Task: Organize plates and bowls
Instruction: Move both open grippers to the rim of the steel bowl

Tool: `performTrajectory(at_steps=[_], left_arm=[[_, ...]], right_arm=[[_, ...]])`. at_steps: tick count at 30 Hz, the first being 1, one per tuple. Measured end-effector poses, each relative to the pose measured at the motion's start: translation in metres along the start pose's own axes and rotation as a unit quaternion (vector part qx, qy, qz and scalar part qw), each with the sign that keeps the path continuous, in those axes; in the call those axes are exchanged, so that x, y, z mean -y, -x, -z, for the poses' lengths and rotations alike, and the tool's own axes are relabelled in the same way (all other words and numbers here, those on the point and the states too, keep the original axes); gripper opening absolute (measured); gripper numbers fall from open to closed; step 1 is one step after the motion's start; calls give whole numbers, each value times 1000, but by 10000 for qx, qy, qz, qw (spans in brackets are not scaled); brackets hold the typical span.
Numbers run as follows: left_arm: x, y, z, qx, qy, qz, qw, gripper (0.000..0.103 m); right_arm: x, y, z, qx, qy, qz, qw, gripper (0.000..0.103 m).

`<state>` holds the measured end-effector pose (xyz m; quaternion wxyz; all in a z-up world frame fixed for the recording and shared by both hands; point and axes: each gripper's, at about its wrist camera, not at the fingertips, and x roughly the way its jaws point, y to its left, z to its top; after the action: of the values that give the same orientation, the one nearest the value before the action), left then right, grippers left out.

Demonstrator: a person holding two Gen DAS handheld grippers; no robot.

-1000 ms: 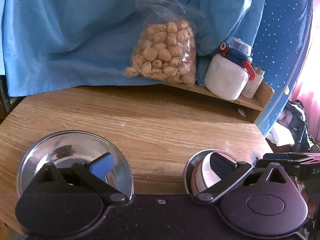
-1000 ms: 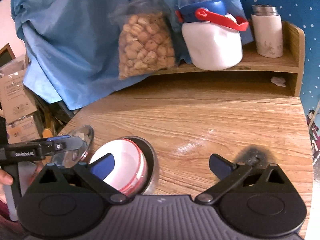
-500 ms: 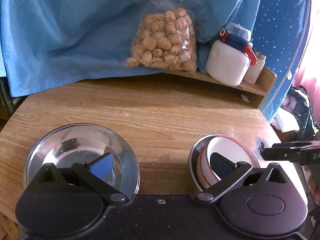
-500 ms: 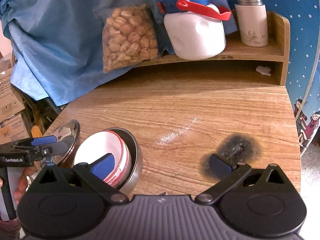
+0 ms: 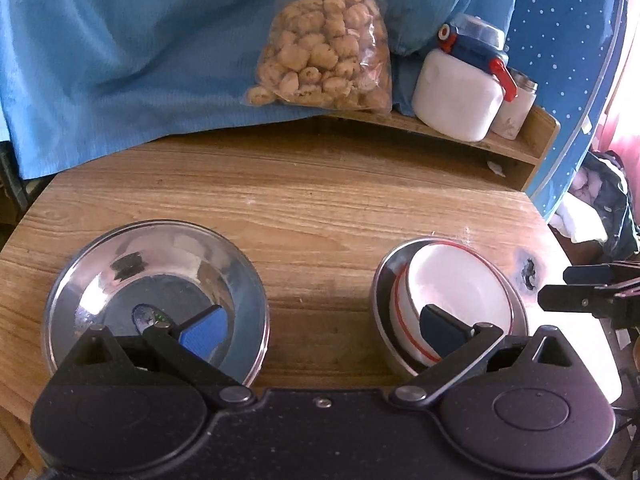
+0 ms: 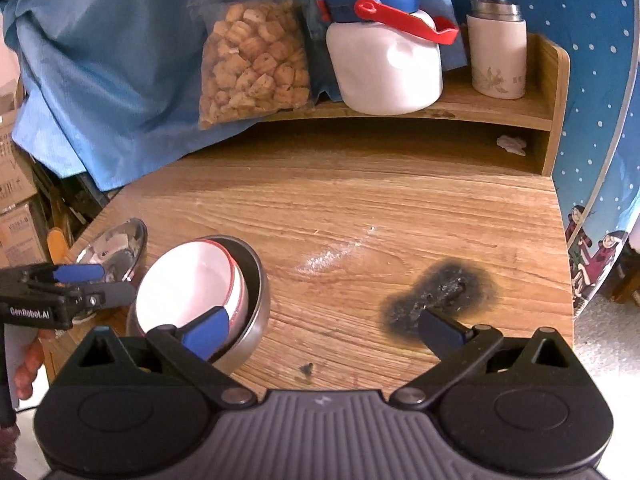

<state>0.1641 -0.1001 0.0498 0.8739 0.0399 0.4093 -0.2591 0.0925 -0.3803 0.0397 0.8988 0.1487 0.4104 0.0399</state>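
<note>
On the wooden table [image 5: 320,216], the left gripper [image 5: 320,330] is hovering with its fingers spread wide and gripping nothing; an empty steel bowl [image 5: 156,276] is sitting at seven o'clock in its view, and a white red-rimmed bowl [image 5: 452,280] is nesting inside a second steel bowl [image 5: 380,292] at four o'clock, well apart from the first. The right gripper [image 6: 324,330] is likewise hanging with its jaws wide apart and empty, the nested white bowl lying at its eight o'clock and a burn mark [image 6: 440,292] showing at four o'clock.
</note>
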Motion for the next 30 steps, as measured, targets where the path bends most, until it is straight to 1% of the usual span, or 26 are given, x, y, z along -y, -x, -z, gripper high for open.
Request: performTrajectory(at_steps=[5, 11, 17, 30], left_arm=[[2, -2, -6, -86, -17, -32, 10000, 102], [-3, -1, -6, -119, -88, -239, 9996, 102], [-9, -3, -4, -232, -90, -341, 9991, 102], [-2, -7, -7, -264, -417, -419, 9979, 102]], right_arm=[[-4, -4, -3, -65, 128, 11, 9999, 103], [-7, -11, -6, -133, 217, -31, 9997, 103], [-11, -14, -8, -197, 315, -10, 9993, 103], [-16, -18, -13, -308, 524, 153, 9980, 103]])
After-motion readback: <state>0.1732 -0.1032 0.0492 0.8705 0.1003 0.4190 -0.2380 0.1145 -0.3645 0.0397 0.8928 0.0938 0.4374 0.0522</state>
